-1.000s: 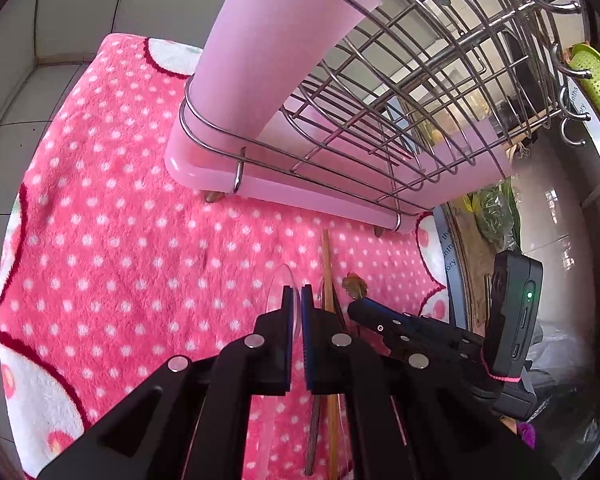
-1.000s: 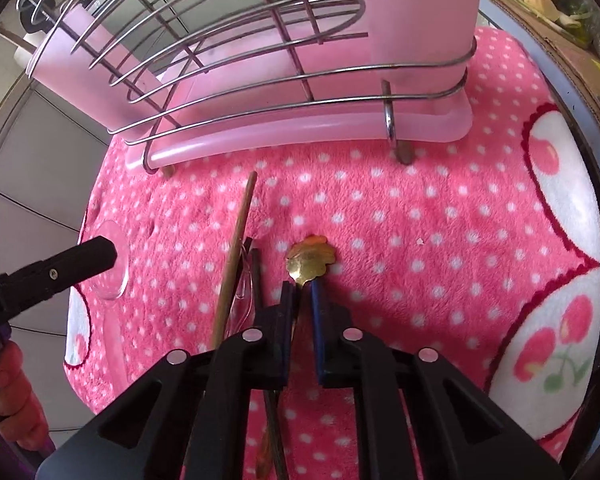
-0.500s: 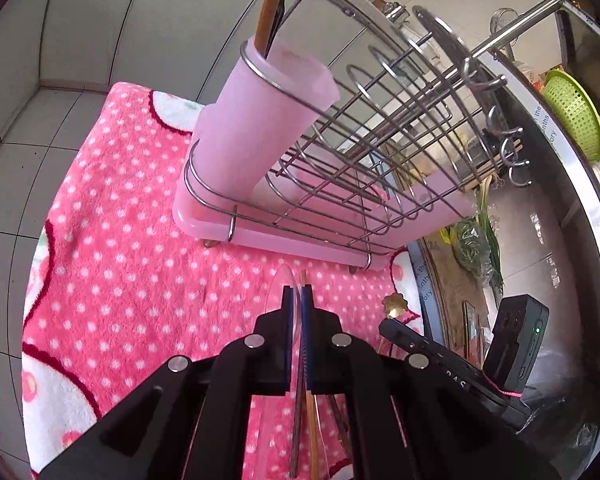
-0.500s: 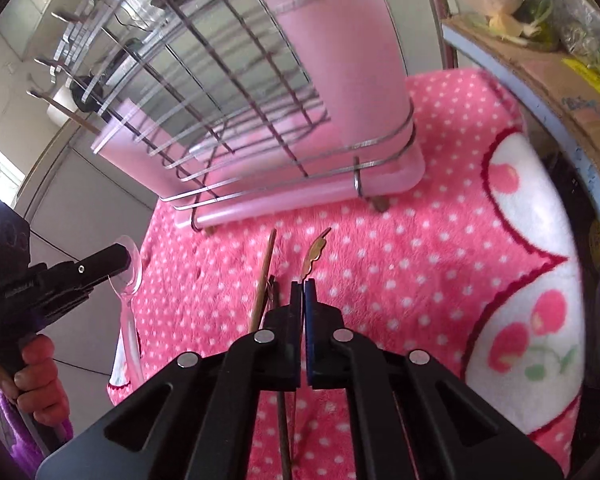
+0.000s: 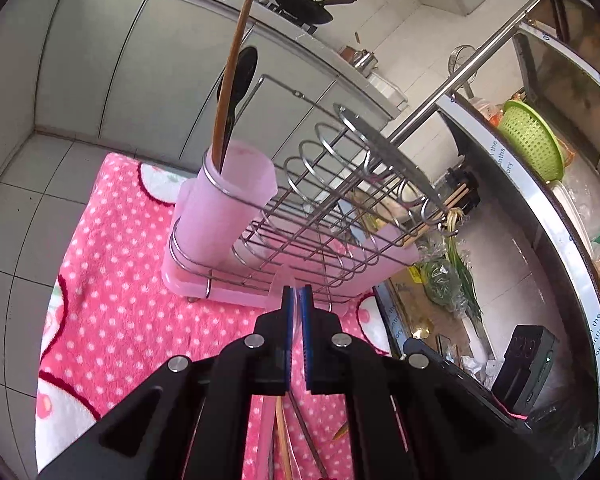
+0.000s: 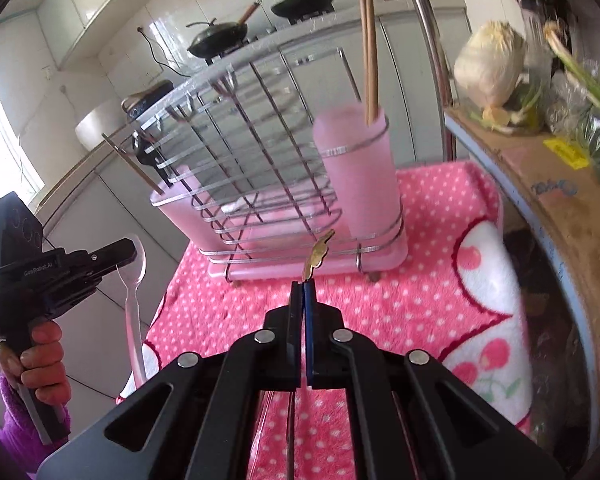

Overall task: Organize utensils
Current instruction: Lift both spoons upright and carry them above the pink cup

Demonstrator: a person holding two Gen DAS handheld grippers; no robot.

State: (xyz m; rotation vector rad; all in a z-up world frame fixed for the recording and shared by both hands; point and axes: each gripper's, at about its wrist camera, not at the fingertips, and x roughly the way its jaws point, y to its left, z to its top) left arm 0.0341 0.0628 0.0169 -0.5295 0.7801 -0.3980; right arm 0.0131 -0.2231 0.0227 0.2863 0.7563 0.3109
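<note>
The wire rack (image 6: 268,184) stands on the pink spotted towel (image 6: 420,292), a pink cup (image 6: 356,172) at each end. Both utensils are lifted — left gripper (image 5: 296,300) clamps a clear spoon (image 6: 134,276), right gripper (image 6: 303,292) pinches a gold-tipped utensil (image 6: 319,254). Next, I'd guess: tip each handle-down into a cup.

Drying rack (image 5: 340,216): shiny chrome wire. Utensil cup (image 5: 224,208) and drip tray (image 6: 384,260): frosted pink plastic, matt. Towel (image 5: 112,308): fluffy pink cloth, white dots. Chopsticks (image 6: 369,52): brown wood. Spoon (image 6: 131,280): clear glossy plastic. Small spoon (image 6: 318,258): gold-toned metal, shiny. Left claw (image 5: 296,312): matt black plastic, blue pads. Basket (image 5: 534,140): green plastic mesh.
</note>
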